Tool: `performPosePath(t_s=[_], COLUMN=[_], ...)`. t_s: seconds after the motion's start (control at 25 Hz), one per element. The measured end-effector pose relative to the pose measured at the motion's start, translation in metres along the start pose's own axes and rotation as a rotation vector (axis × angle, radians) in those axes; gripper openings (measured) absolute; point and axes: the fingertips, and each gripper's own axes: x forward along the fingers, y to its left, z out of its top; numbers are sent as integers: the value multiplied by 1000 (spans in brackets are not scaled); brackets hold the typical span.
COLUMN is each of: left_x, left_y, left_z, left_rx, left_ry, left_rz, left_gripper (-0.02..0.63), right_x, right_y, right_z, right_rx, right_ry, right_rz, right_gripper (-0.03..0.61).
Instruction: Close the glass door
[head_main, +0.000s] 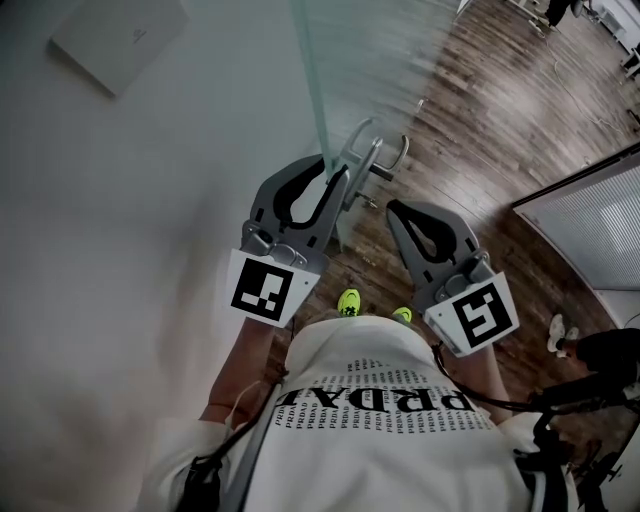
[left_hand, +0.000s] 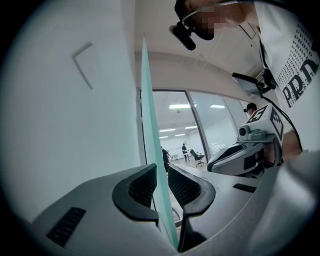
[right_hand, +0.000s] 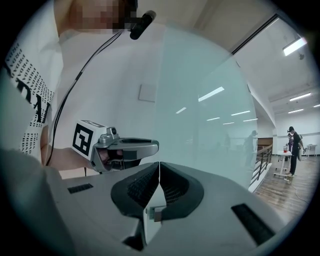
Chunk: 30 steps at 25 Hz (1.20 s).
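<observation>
Right gripper (right_hand: 159, 169) jaws together, empty — glass door (right_hand: 215, 110) just ahead, left gripper (right_hand: 127, 149) alongside

Head view dim and soft, corners vignetted. Gripper views fisheye with black circular borders. Ceiling strip lights (right_hand: 295, 46) blow out and streak reflections across the glass door (right_hand: 210, 100).
</observation>
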Motion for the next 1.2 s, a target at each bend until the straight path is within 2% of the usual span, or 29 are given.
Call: performPosePath(t_s=[0.16,0.36,0.76,1.0,1.2], left_x=[2,7,30,47,67], left_y=[-1,-10,-67,-125,-193], left_z=[-2,-3,4,0,41], left_rx=[35,61,56,69,84], left_ry=[19,13,-29,-28,-19], left_rz=[-8,-59,-231,-320,-367], left_gripper=[64,64,66,75,80], right_x=[-1,-1,-26,-70,-141], right_y=[-2,-4,-29,-40,-56], right_z=[-4,-10,-10,-35,-22], right_rx=[12,17,-12,-40,-46], right_ry=[7,17,22,58,77], right_rz=[-7,-22,-136,-174,-203], right_gripper=[-2,-2,-2,0,49])
